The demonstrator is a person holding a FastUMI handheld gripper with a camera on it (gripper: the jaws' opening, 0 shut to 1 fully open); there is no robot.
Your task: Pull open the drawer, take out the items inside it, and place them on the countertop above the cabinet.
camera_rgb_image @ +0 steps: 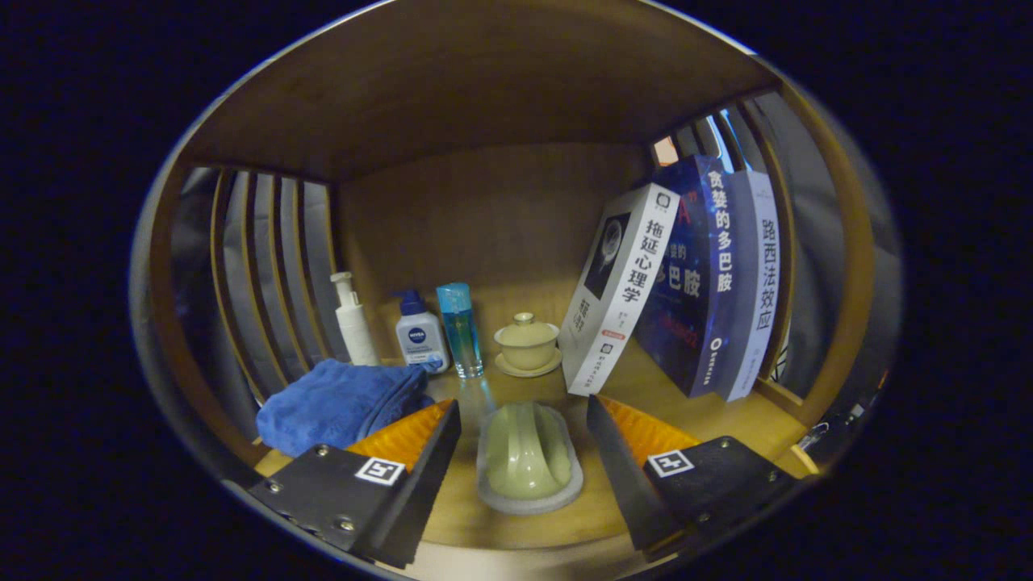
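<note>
Gripper (523, 424) fingers spread wide, holding nothing. Pale green dish (529, 458) lying on the wooden countertop (710, 420) between them, touching neither. Lidded cup on saucer (527, 344) beyond at 12 o'clock. Blue cloth (343, 403) at 10, bottles (420, 335) behind it. Leaning books (694, 282) at 2.
</note>
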